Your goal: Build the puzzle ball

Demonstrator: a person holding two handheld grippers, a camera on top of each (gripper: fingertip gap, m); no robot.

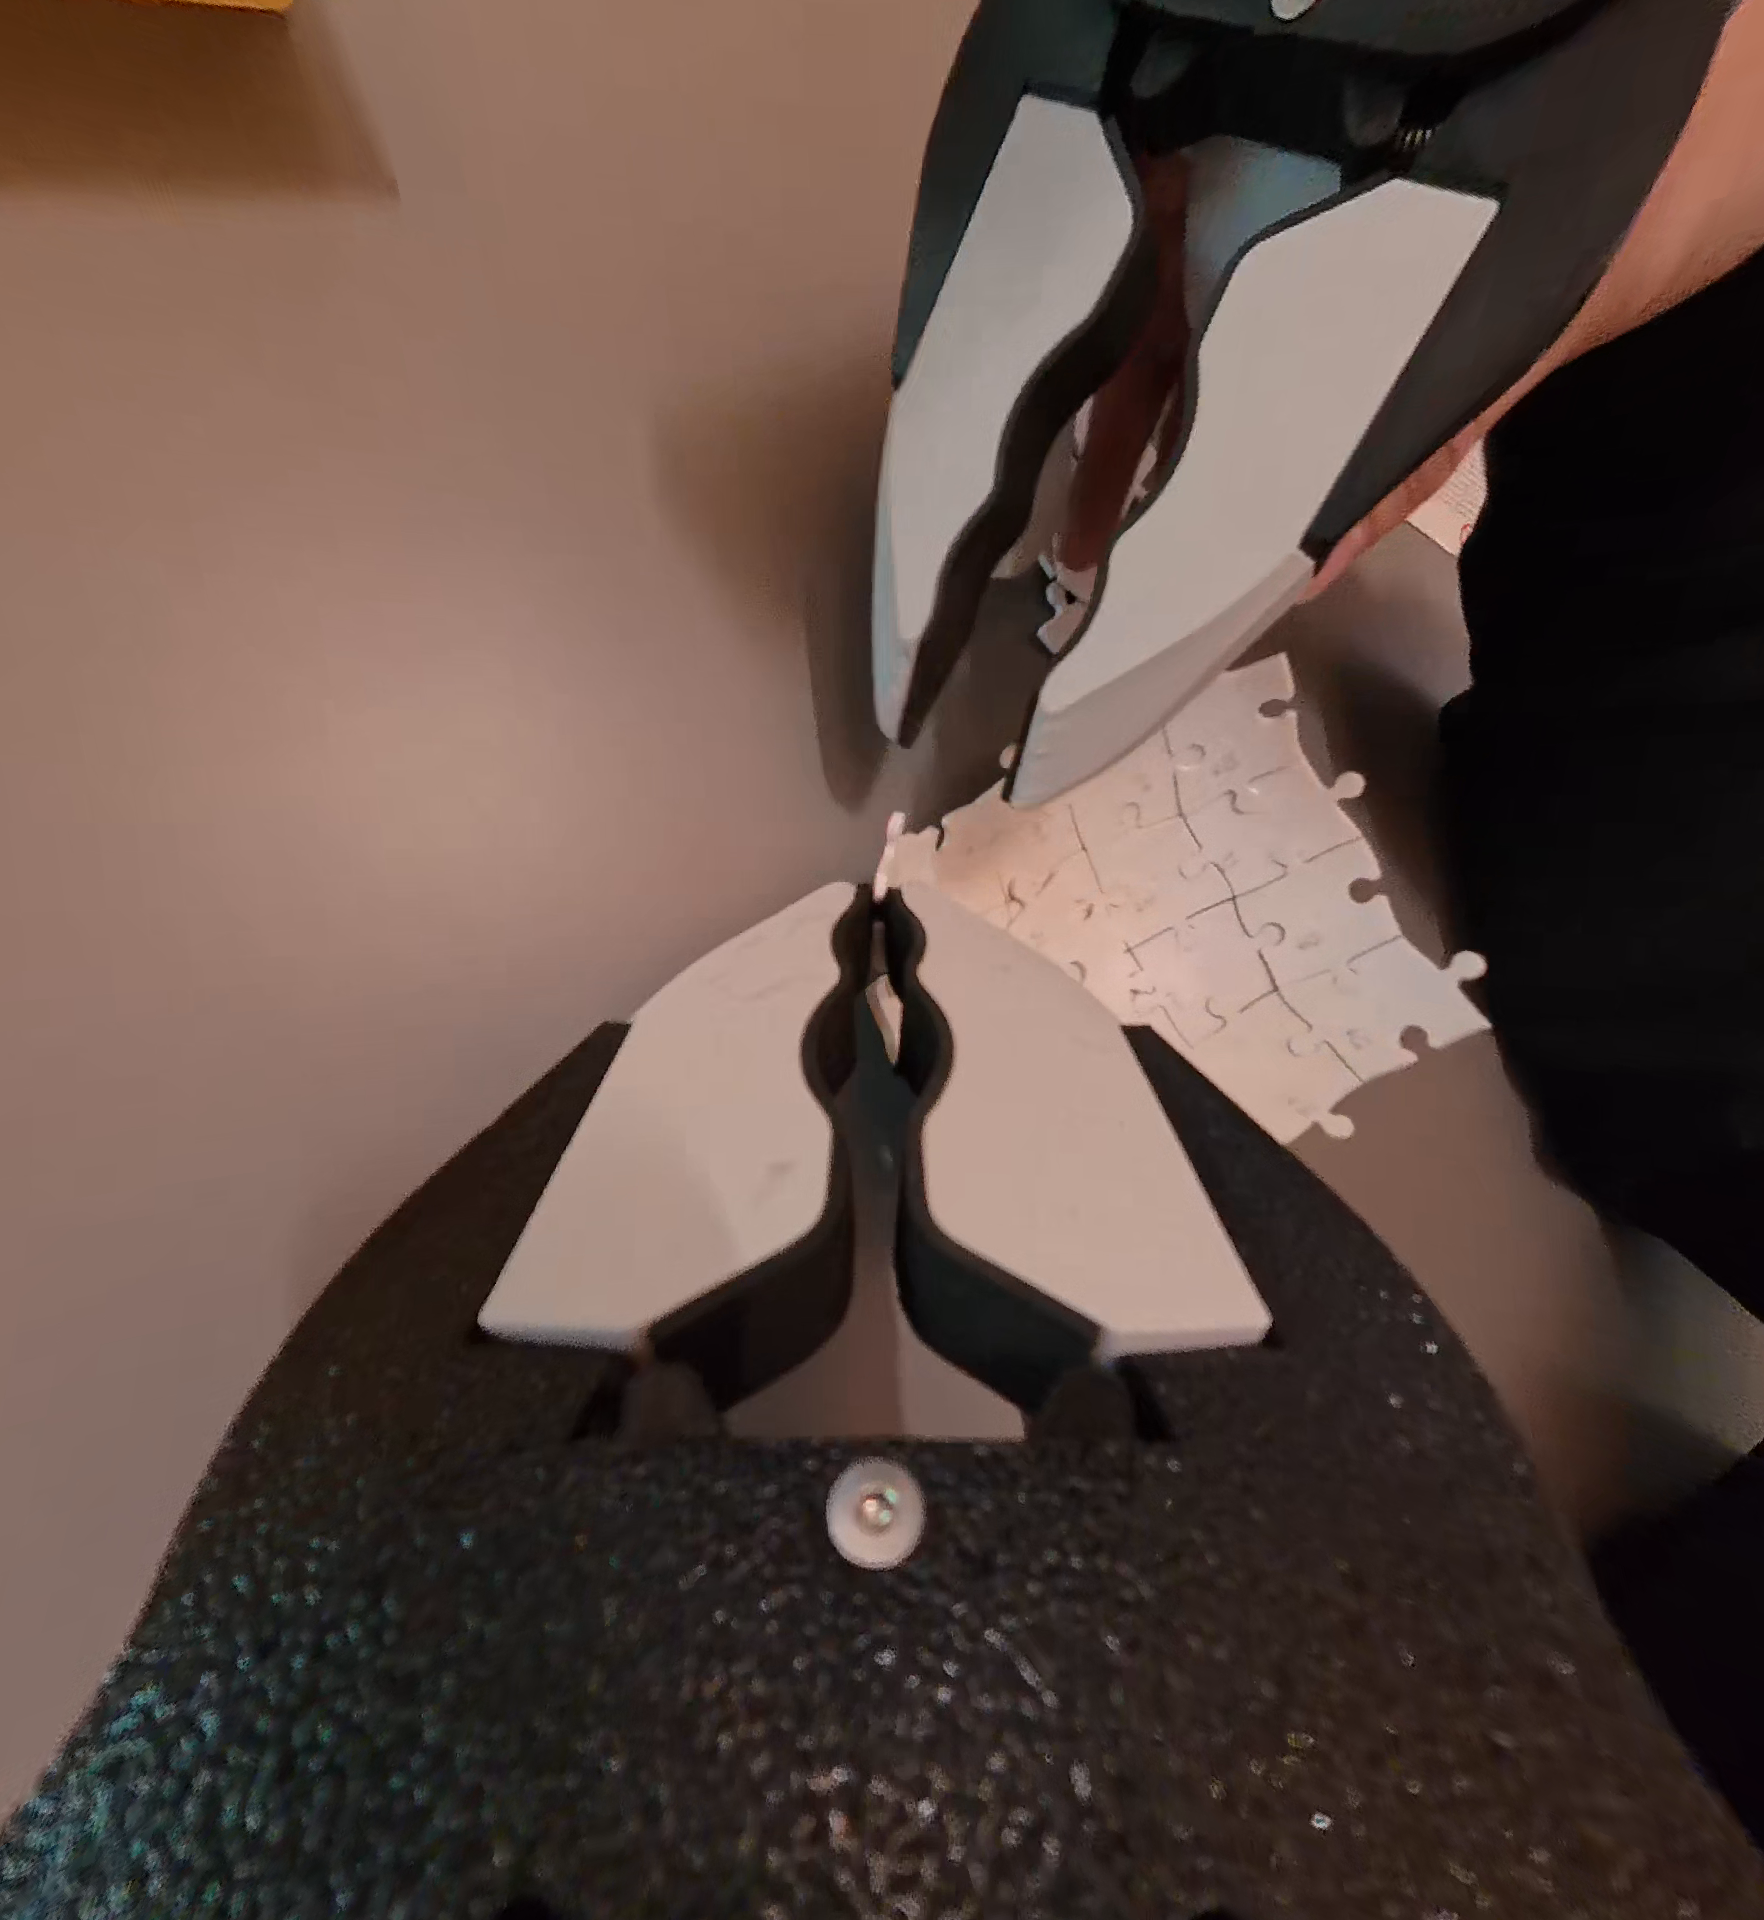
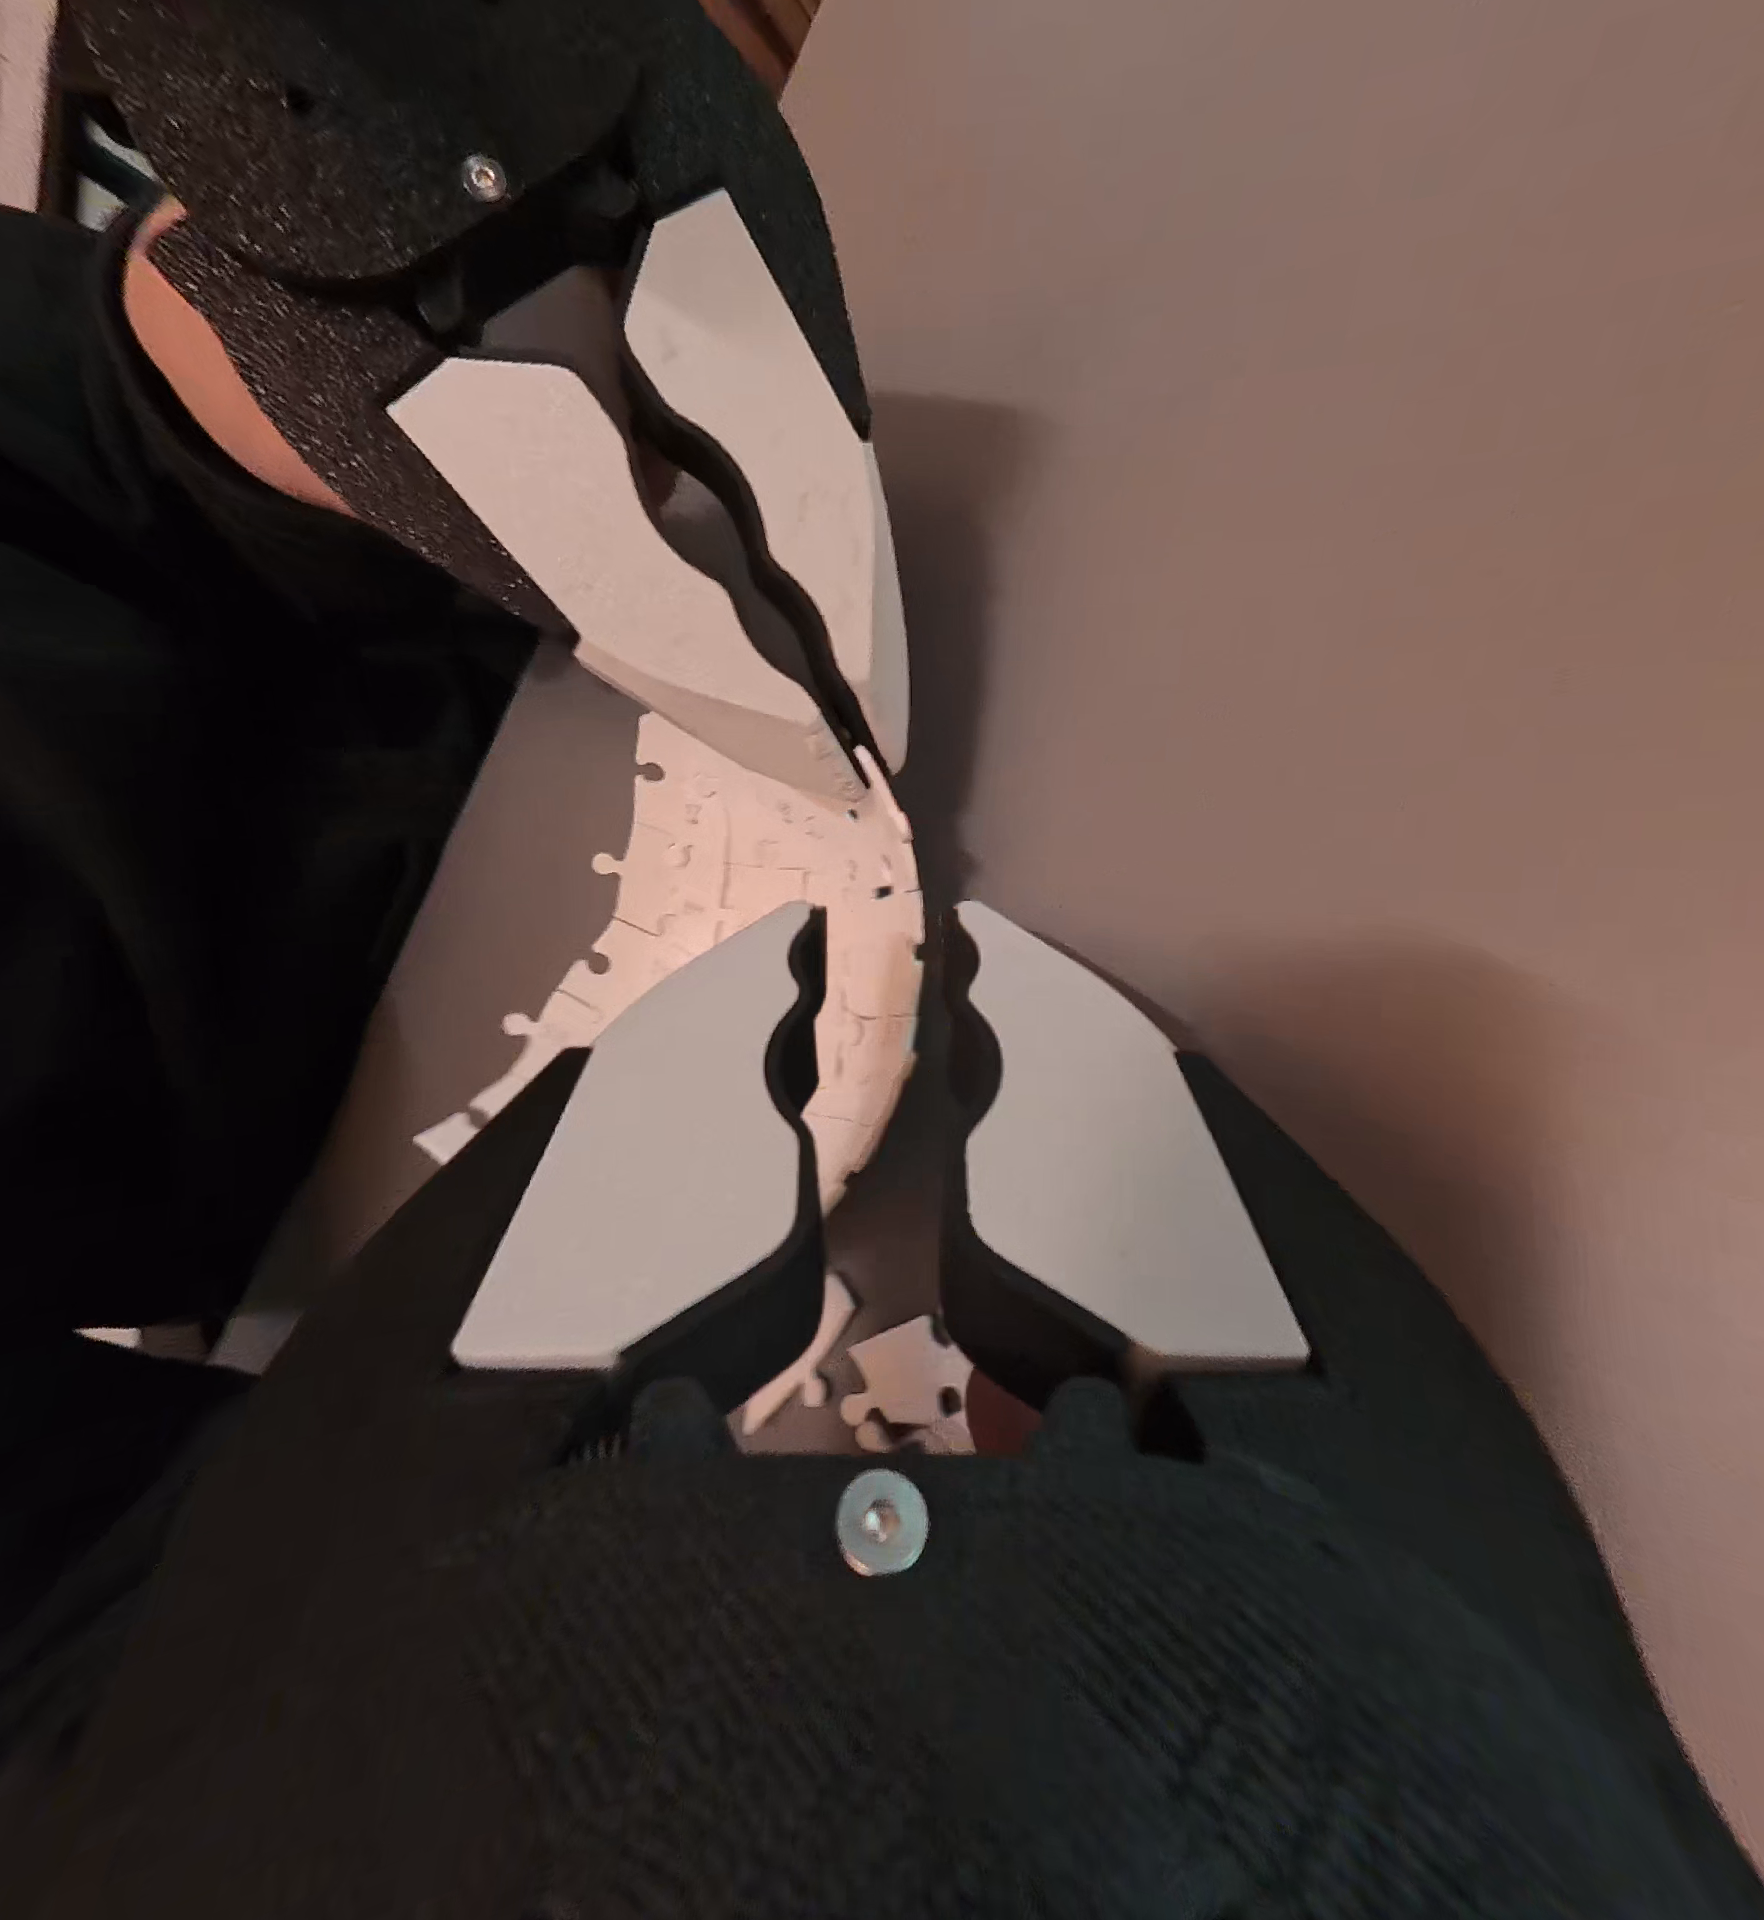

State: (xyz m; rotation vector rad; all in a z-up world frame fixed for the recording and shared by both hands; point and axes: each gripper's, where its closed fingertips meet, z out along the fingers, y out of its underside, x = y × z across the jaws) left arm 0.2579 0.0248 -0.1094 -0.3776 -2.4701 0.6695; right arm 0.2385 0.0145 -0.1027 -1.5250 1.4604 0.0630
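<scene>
A curved white section of joined puzzle pieces [image 1: 1221,914] is held up above the grey table. My left gripper [image 1: 878,904] is shut on its near corner edge. From the right wrist view the same section [image 2: 732,883] runs up between my fingers to the left gripper [image 2: 862,774], which pinches its far end. My right gripper [image 2: 883,914] is open, and its jaws stand on either side of the section's rim with a gap. In the left wrist view the right gripper [image 1: 961,764] comes down from above at the section's upper corner.
Loose white puzzle pieces [image 2: 899,1382] lie on the table under my right gripper. A person's dark sleeve and body [image 1: 1636,831] are close behind the section, and they also show in the right wrist view [image 2: 182,727]. A white paper sheet [image 1: 1449,499] lies by the arm. The tips of both grippers are at nearly the same place.
</scene>
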